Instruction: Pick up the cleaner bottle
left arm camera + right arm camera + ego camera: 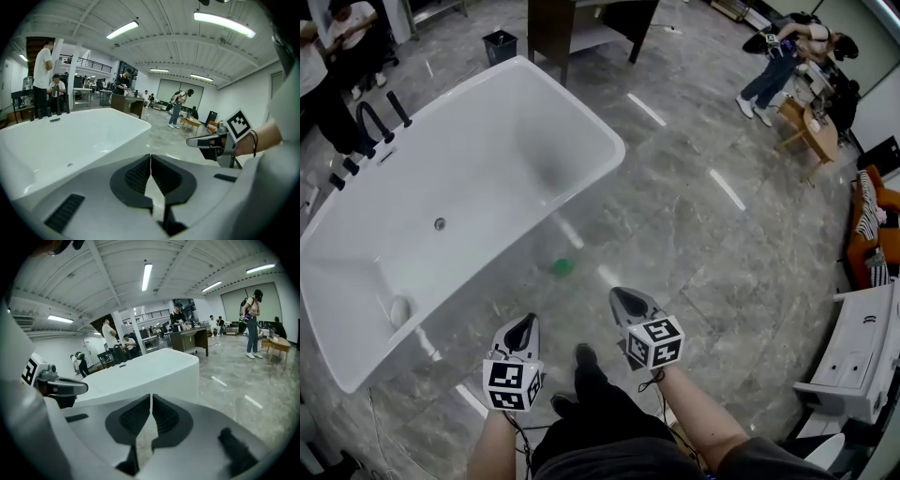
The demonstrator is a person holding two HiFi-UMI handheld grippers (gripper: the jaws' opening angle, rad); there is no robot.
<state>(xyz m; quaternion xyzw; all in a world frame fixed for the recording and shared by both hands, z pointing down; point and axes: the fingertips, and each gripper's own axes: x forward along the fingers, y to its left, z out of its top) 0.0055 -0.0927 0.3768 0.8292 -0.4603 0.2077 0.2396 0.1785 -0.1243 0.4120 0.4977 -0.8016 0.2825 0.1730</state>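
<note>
**Both tongs closed, bottle down on the floor**

Both tools are empty. The left tongs point(523, 328) and the right tongs point(625, 302) each have their jaws pressed together with nothing between them. They hang side by side above the grey floor point(712, 234), near the white bathtub point(614, 141).

What I take for the cleaner bottle point(563, 266) is a small green shape on the floor, close to the bathtub's outer wall. It lies at about 1 o'clock from the left tongs and 10 o'clock from the right tongs, apart from both.

The step in hand looks like the reach. To do it well, choose one pair of tongs and spread its jaws wide before going down. Come in from the open floor at the bottle's 6 o'clock, so the bathtub wall does not block a jaw. Close only once the body sits squarely between the pads.

Seen from almost straight above, the bottle is little more than a rounded green blob. Its neck, cap and label are too small to make out, and neither gripper view shows it.
</note>
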